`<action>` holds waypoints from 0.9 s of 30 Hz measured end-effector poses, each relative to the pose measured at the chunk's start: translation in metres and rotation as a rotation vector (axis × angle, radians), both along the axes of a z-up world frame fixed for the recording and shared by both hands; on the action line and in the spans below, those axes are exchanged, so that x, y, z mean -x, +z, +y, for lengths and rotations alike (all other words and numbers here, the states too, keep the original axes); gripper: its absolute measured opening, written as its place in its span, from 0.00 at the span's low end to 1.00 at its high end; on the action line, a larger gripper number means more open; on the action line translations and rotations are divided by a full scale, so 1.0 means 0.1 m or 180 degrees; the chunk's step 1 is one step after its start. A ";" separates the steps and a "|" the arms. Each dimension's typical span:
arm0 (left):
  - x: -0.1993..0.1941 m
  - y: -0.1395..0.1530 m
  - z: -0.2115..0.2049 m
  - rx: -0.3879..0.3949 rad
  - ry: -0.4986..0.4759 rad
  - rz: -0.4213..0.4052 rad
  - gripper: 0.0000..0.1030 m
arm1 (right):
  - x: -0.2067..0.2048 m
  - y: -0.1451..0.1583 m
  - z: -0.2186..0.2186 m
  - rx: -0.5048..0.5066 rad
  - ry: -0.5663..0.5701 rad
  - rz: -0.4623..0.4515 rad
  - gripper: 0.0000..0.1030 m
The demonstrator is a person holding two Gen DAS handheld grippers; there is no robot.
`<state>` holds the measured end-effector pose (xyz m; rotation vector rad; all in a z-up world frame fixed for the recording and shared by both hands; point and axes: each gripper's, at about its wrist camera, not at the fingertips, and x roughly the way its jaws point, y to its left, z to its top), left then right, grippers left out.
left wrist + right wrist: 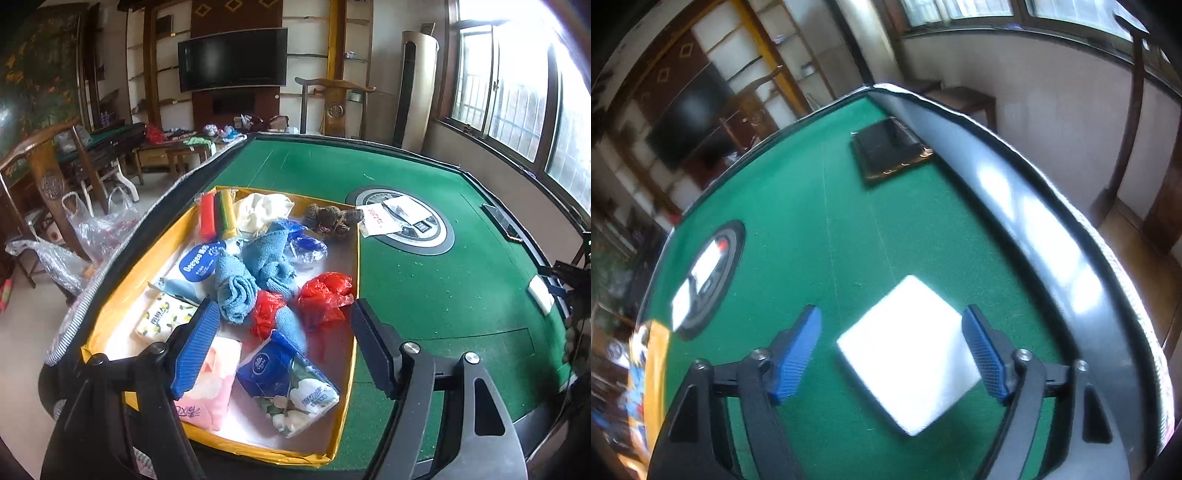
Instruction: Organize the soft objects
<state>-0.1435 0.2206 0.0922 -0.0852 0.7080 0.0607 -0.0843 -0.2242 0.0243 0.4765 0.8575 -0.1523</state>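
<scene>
A yellow-walled box (354,258) on the green table holds several soft things: rolled blue towels (236,291), red plastic bags (325,291), tissue packs (288,384), a white cloth (262,210), a pack of coloured sponges (218,214) and a brown plush toy (328,218). My left gripper (284,308) hovers open above the box's near end with nothing between its fingers. A white square block (908,354) lies flat on the felt near the table's right rim. My right gripper (892,312) stands open over it, a pad on either side, with a gap at the left pad.
A round centre panel (436,236) with a paper sheet (380,219) on it lies beyond the box. A black recessed tray (890,147) sits by the padded grey rim (1034,221). Chairs and plastic bags (99,225) crowd the floor on the left.
</scene>
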 end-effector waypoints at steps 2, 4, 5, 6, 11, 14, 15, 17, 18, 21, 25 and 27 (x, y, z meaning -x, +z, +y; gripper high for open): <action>0.00 -0.01 -0.01 0.0042 -0.0004 0.0021 0.71 | -0.02 0.00 0.17 -0.0051 0.0186 -0.0003 0.81; 0.00 -0.02 -0.01 0.0064 -0.0027 0.0021 0.71 | -0.02 0.02 0.38 -0.0164 0.0450 0.0005 0.81; 0.01 -0.01 -0.02 0.0079 -0.0050 0.0013 0.71 | -0.03 0.02 0.49 -0.0297 0.0627 0.0010 0.81; 0.02 -0.01 -0.04 0.0091 -0.0077 0.0006 0.71 | -0.06 0.01 0.57 -0.0442 0.0789 0.0010 0.81; 0.04 -0.01 -0.05 0.0133 -0.0173 -0.0021 0.71 | -0.04 0.28 0.67 -0.0448 0.0889 -0.0296 0.80; 0.05 -0.01 -0.01 0.0184 -0.0209 -0.0051 0.71 | -0.05 0.40 0.53 -0.0274 0.0618 -0.0320 0.80; 0.04 -0.02 0.01 0.0203 -0.0206 -0.0055 0.71 | -0.04 0.42 0.54 -0.0270 0.0602 -0.0298 0.80; 0.02 -0.04 0.05 0.0262 -0.0159 -0.0059 0.71 | -0.09 0.44 0.63 -0.0246 0.0645 -0.0236 0.80; 0.00 -0.06 0.07 0.0285 -0.0118 -0.0062 0.71 | -0.11 0.44 0.72 -0.0217 0.0704 -0.0212 0.80; -0.01 -0.09 0.14 0.0401 -0.0042 -0.0064 0.71 | -0.32 0.41 1.07 -0.0146 0.0962 -0.0091 0.80; 0.00 -0.10 0.21 0.0448 -0.0032 -0.0098 0.71 | -0.83 0.38 1.79 0.0064 0.1354 0.0026 0.80; 0.02 -0.08 0.27 0.0538 -0.0052 -0.0143 0.71 | -1.12 0.38 2.12 0.0244 0.1500 0.0032 0.80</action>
